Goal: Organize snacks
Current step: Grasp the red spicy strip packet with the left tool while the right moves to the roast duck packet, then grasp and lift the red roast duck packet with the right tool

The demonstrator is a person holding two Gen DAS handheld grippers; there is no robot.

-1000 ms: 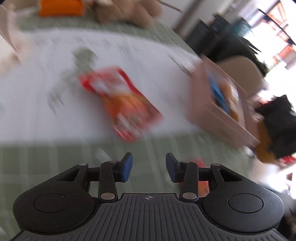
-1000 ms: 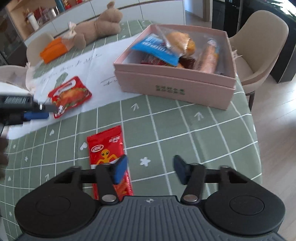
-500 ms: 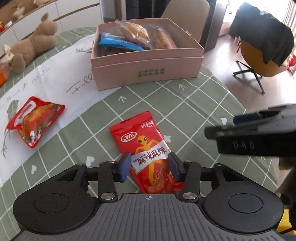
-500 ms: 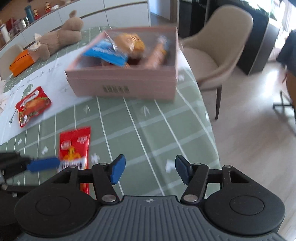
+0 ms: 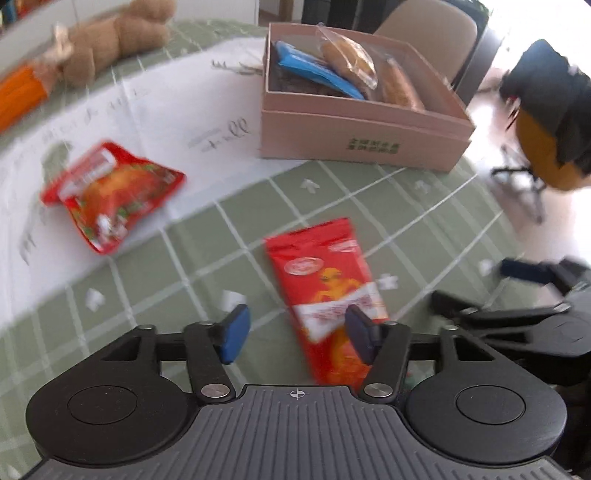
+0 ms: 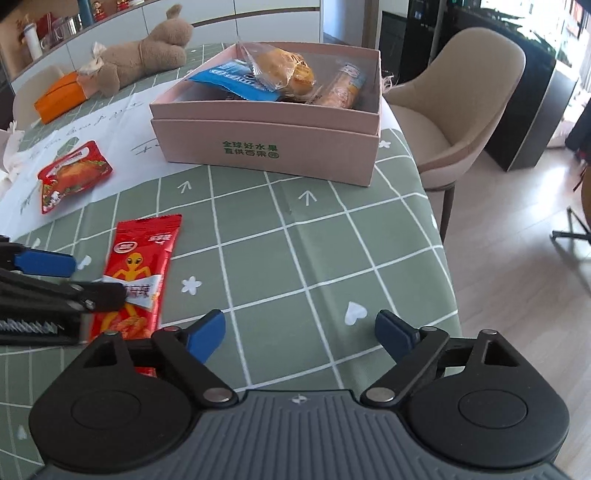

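A beige chair (image 6: 476, 110) stands on pale wood floor (image 6: 524, 236) (sunlit), white cabinets (image 6: 236, 18) behind.

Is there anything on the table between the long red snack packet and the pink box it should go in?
Nothing visible: only bare green checked tablecloth lies between the long red packet and the pink box.
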